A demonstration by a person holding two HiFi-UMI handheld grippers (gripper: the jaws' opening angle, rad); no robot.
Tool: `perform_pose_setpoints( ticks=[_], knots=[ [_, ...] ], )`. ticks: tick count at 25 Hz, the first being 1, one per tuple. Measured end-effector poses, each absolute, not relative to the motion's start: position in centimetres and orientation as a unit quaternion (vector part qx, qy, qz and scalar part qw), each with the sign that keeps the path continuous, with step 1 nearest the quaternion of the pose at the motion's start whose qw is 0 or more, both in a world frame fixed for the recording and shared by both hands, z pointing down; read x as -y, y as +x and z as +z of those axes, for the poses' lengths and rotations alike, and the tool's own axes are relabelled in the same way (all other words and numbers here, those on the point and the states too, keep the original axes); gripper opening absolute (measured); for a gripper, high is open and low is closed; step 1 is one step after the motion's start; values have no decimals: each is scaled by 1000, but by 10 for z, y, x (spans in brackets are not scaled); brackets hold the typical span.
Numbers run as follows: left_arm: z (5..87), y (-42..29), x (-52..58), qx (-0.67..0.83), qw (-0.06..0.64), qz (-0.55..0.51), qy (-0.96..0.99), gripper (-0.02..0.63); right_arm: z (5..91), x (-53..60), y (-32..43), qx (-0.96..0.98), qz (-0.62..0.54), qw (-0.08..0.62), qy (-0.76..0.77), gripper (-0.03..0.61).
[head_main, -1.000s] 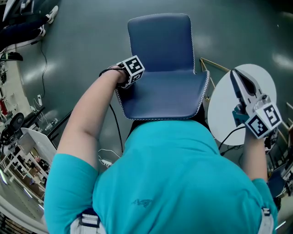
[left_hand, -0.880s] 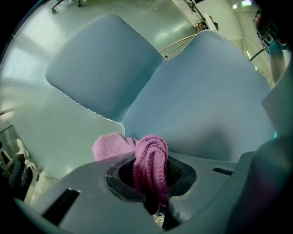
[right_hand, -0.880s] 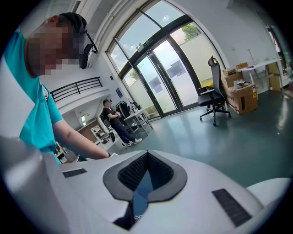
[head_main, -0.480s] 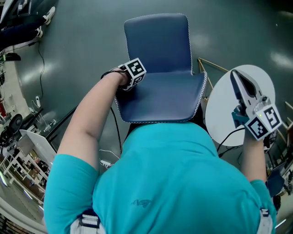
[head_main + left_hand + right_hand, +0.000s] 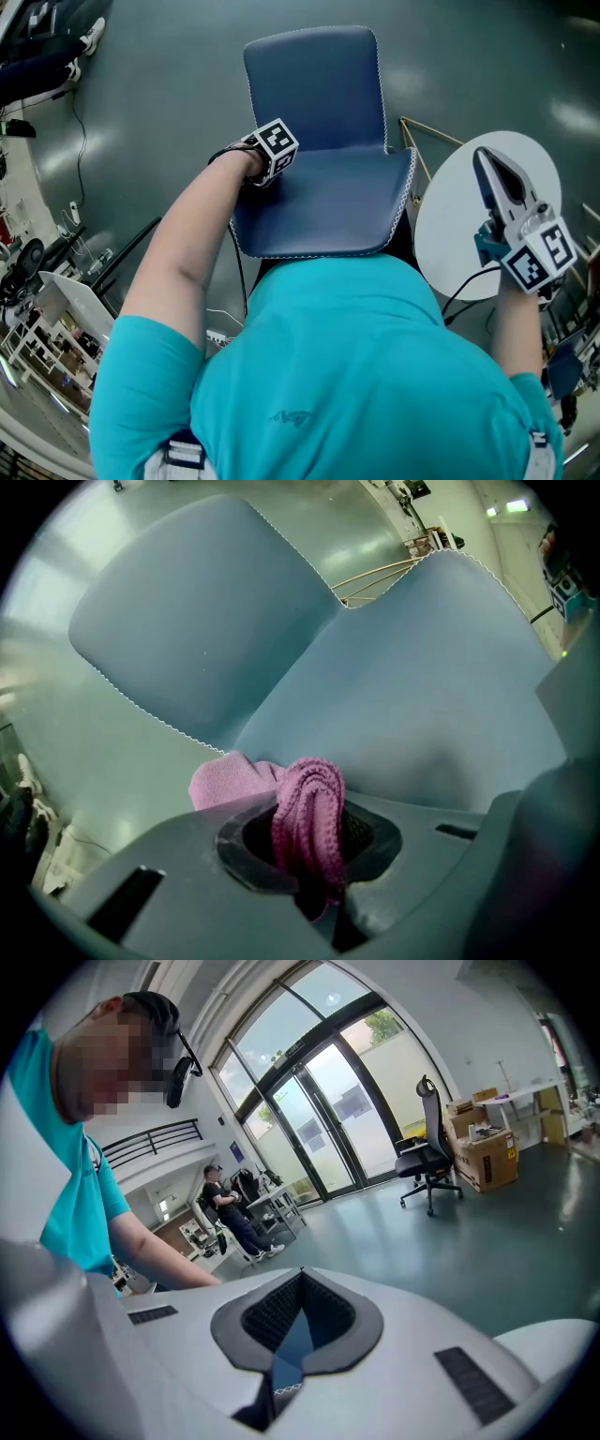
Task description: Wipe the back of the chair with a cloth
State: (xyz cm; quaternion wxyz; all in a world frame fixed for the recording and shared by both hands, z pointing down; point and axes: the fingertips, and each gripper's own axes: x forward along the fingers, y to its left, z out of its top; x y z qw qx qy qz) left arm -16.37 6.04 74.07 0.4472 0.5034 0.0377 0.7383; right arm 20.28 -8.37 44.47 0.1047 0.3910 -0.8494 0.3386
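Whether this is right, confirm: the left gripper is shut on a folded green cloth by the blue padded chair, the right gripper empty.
Wrong colour. The left gripper view shows the left gripper shut on a folded pink cloth by the blue padded chair; the right gripper is empty.

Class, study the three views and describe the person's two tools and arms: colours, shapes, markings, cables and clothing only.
The left tool and the right tool have grey moulded bodies with dark ribbed pads. Each carries a white cube with black square markers: the left cube and the right cube. A black cable trails from the right tool. The person wears a teal short-sleeved shirt.
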Motion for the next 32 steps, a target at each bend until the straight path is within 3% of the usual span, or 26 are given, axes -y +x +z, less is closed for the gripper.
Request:
perform_pose_setpoints(
  ticks=[32],
  knots=[
    [777,-119,-63,-36,483,719,498,58,470,77,232,838,349,96,408,-9]
  ],
)
